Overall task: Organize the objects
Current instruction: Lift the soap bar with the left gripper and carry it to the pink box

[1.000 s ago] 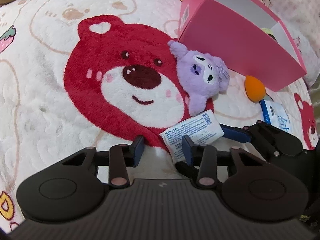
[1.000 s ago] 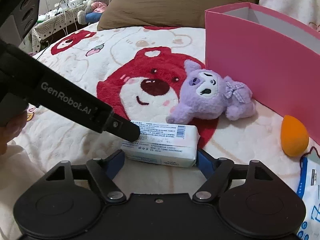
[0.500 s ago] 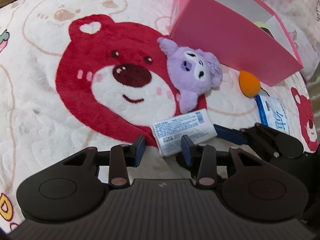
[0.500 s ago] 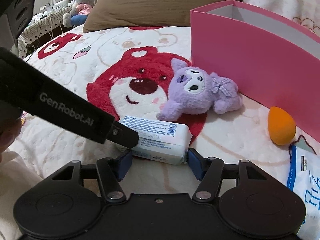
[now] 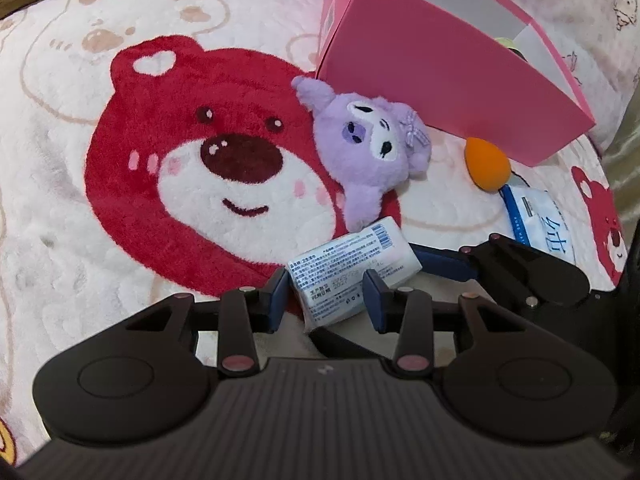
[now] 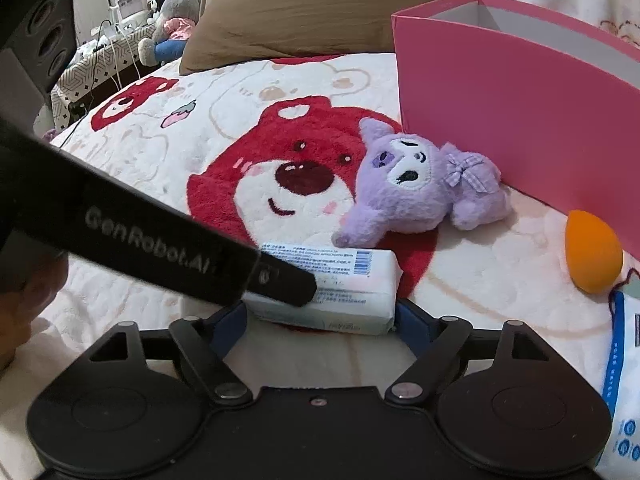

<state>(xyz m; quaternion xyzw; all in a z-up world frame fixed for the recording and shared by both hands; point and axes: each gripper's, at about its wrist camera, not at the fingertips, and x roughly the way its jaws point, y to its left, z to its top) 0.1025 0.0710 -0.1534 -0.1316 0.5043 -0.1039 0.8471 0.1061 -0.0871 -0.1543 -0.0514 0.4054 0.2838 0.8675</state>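
Observation:
A white packet with a barcode (image 6: pixel 332 292) lies on the bear blanket. My right gripper (image 6: pixel 320 320) straddles it lengthwise, a blue pad at each end; its jaws are opening, with the packet between them. My left gripper (image 5: pixel 325 300) hovers over the packet (image 5: pixel 352 268) with a narrow gap, and the packet's near corner shows between its pads without being pinched. One left finger (image 6: pixel 280 280) lies across the packet's top. A purple plush (image 5: pixel 372 152) rests just beyond, against the pink box (image 5: pixel 440 68).
An orange sponge (image 6: pixel 592 252) and a blue-and-white wipes pack (image 6: pixel 628 360) lie to the right, below the open pink box (image 6: pixel 520 100). A brown pillow (image 6: pixel 340 8) sits at the back. A person's hand (image 6: pixel 24 300) is at the left edge.
My left gripper came nearer over the packet, whose corner now sits between its pads. My right jaws squeezed the packet half a second ago and have widened again.

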